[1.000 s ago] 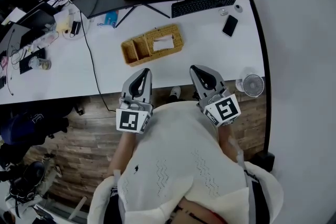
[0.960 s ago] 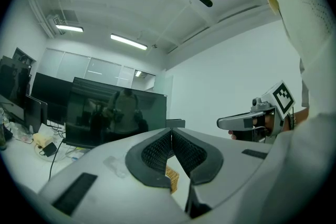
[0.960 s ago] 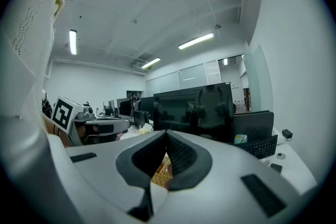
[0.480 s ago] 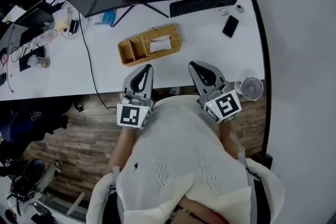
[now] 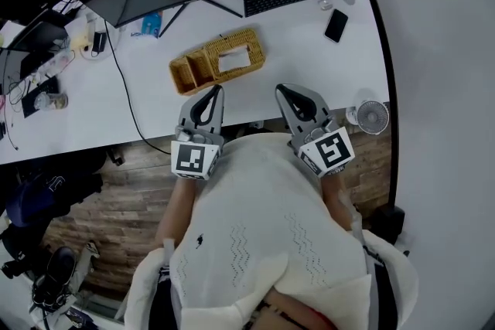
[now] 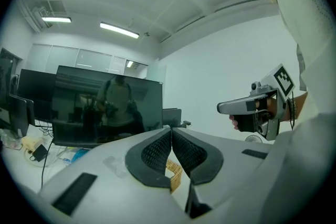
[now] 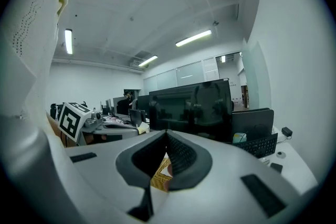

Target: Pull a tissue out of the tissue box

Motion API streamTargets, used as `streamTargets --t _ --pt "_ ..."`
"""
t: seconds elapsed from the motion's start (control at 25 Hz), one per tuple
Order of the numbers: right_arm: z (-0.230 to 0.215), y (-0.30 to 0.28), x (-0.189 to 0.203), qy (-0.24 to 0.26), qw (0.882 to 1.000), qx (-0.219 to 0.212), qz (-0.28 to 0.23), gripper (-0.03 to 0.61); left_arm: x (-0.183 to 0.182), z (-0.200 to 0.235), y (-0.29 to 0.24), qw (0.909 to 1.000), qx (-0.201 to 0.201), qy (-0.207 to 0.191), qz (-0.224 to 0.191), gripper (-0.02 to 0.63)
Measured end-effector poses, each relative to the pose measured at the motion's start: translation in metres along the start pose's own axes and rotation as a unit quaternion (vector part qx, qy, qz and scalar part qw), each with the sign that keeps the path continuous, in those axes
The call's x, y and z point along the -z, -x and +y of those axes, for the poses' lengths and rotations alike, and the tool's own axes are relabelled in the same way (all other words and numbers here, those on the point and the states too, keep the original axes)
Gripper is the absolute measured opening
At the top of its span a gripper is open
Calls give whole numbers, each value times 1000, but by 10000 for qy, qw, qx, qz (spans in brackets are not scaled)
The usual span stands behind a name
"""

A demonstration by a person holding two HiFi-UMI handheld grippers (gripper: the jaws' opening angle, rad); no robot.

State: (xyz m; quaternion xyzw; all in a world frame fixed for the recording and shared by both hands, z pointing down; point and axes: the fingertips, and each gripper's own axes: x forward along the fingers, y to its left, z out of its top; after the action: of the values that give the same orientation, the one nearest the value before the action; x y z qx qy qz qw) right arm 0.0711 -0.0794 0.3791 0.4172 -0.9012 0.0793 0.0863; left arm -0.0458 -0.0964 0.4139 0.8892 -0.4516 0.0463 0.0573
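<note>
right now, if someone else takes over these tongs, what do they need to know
Left tongs: shut, empty, over the near edge of the white desk.
Right tongs: shut, empty, alongside the left pair.
The wicker tissue box sits on the desk ahead of both, touched by neither; a white tissue shows in its top.
Done: nothing pulled yet.
Left: reach forward, open one pair, pinch the tissue, draw it out.
</note>
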Motion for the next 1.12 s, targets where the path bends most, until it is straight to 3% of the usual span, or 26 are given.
streamTargets --t 0.56,0.76,0.96,1.12 --pt "8 -6 8 -87 9975 645 289 2 63 12 -26 9909 764 -539 967 18" --pt "9 -1 10 -72 9945 974 370 2 84 14 -38 9859 967 -596 1233 109" --pt "9 8 16 -179 9906 1281 434 2 110 13 -53 9780 1132 -762 1578 109" --pt "8 12 21 -277 9872 1501 463 2 140 18 -64 9663 1075 -919 2152 109"
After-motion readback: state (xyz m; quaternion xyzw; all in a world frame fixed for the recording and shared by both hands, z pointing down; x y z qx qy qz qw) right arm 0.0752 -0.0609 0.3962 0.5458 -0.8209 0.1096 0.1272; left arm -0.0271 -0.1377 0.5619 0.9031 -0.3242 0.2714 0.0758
